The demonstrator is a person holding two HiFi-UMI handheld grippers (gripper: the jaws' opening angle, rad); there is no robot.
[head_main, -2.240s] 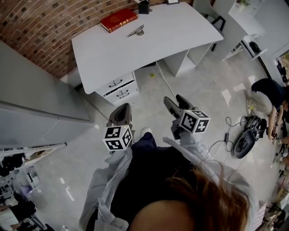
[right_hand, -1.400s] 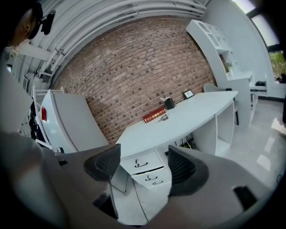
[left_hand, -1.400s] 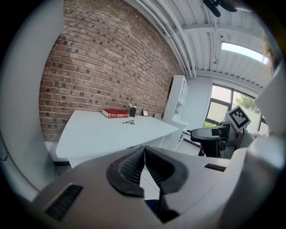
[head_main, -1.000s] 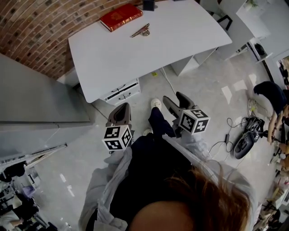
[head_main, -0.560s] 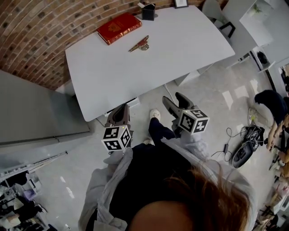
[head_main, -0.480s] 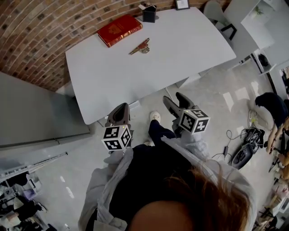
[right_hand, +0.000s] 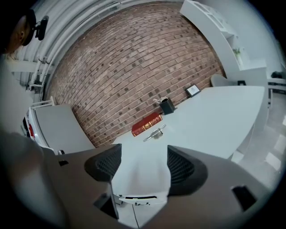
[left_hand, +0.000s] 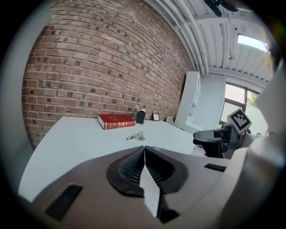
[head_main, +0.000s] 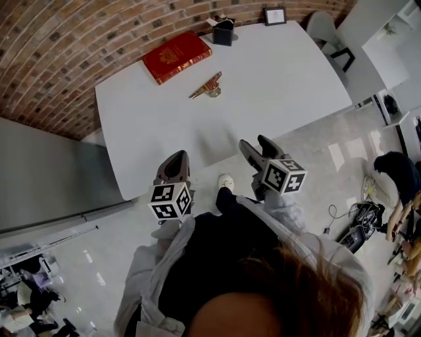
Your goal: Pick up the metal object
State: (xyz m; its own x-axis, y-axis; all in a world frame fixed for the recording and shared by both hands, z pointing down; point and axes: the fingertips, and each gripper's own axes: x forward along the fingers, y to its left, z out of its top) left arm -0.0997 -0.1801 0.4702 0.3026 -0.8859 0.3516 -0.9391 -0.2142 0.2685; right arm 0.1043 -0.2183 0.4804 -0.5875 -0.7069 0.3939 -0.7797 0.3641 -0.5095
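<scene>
In the head view, a smooth white tabletop [head_main: 283, 79] with rounded corners stood against a rough red brick wall [head_main: 59, 52]. The metal object [head_main: 207, 87], slim, shiny and clip-like, lay flat toward the back, just in front of a hardbound red book [head_main: 176, 56]. A black pen holder [head_main: 223, 31] and a small picture frame [head_main: 274, 15] stood along the far edge. The left claw [head_main: 177, 156] and the right claw [head_main: 256, 145] hovered at the near edge, well apart from the metal object, with bare tabletop between.

In the left gripper view, the left claw's [left_hand: 144, 151] ribbed dark pads were pressed together with nothing between them. Beyond them the metal object [left_hand: 135, 137] lay on the matte white surface, the red book [left_hand: 116, 121] and pen holder [left_hand: 140, 116] behind it.

In the right gripper view, the right claw [right_hand: 142, 163] stood wide and empty, its textured pads [right_hand: 181, 166] framing the tabletop's near edge and a white drawer front [right_hand: 134, 197] beneath. The metal object [right_hand: 155, 133] lay farther back, just beside the book [right_hand: 146, 125].
</scene>
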